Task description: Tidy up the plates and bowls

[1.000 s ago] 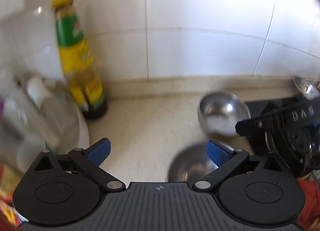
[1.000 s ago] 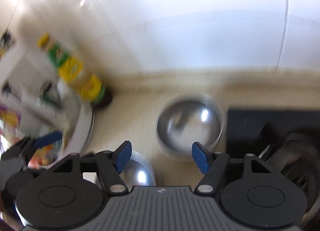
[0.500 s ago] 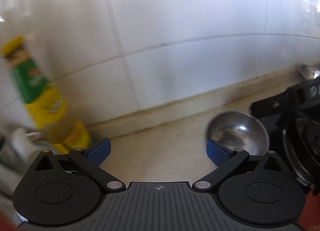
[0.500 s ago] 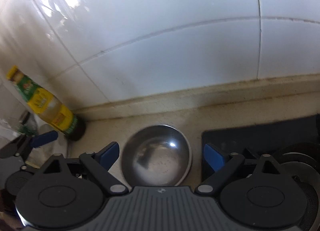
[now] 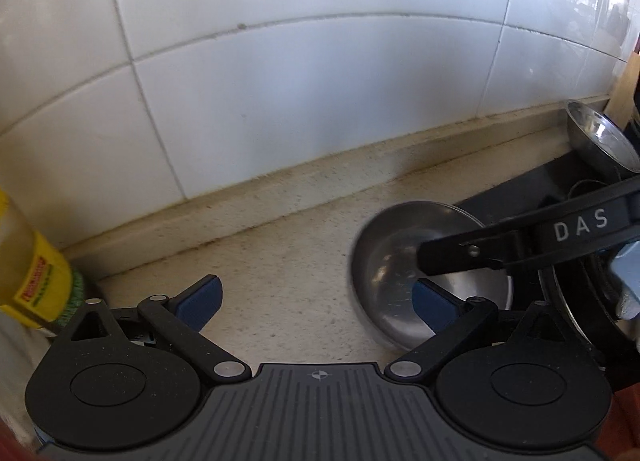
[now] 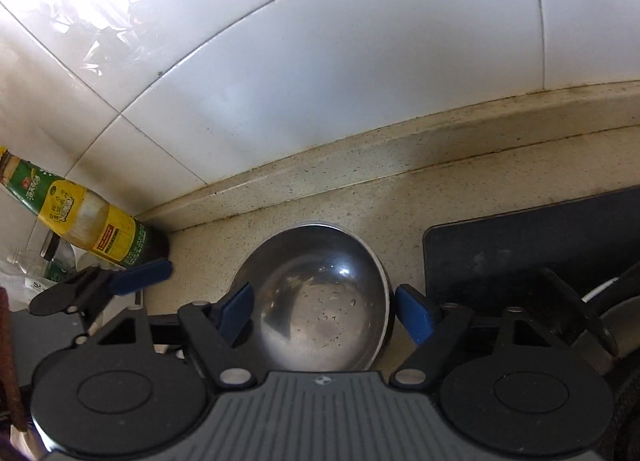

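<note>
Here, the right gripper (image 6: 324, 311) hangs over a steel bowl (image 6: 320, 293) on the table (image 6: 320, 189), fingers spread either side of its rim, apparently lining up a grasp; the left gripper (image 5: 316, 299), fingers likewise spread and empty, waits at the bowl's nine o'clock.

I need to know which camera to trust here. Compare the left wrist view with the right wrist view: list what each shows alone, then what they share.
Only the left wrist view shows a second steel bowl at the far right by the wall.

Only the right wrist view shows the sauce bottle's green upper label, and the clear bottles behind it.

Both show the steel bowl on the counter, the sauce bottle, the white tiled wall and the black stove, with the left gripper and right gripper open.
</note>
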Motion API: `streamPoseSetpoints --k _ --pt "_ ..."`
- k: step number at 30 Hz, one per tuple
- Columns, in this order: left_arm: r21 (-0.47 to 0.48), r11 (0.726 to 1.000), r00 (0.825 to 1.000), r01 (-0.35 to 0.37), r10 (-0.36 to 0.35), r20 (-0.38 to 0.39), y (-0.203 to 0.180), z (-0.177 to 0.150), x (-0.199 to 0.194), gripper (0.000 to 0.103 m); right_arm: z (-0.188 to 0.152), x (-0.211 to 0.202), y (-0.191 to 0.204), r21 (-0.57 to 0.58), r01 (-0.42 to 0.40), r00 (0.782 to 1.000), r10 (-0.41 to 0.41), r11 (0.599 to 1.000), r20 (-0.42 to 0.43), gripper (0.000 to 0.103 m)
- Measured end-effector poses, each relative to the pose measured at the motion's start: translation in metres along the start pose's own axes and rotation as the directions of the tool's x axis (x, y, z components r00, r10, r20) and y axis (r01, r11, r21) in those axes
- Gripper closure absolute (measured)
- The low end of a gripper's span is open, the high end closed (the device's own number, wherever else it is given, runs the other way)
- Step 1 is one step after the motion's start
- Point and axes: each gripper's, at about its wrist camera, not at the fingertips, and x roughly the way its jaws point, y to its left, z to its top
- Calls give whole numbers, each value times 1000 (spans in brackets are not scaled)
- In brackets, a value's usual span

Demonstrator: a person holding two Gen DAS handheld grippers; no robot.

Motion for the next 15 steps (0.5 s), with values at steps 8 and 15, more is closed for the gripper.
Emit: streamPoseSetpoints --k 8,15 --pt "11 1000 998 29 -28 -58 -2 0 20 25 -2 14 -8 16 -13 999 14 1000 -44 34" --pt "48 998 996 27 -23 -85 -11 -1 32 40 -6 24 -10 35 -22 996 24 999 -81 35"
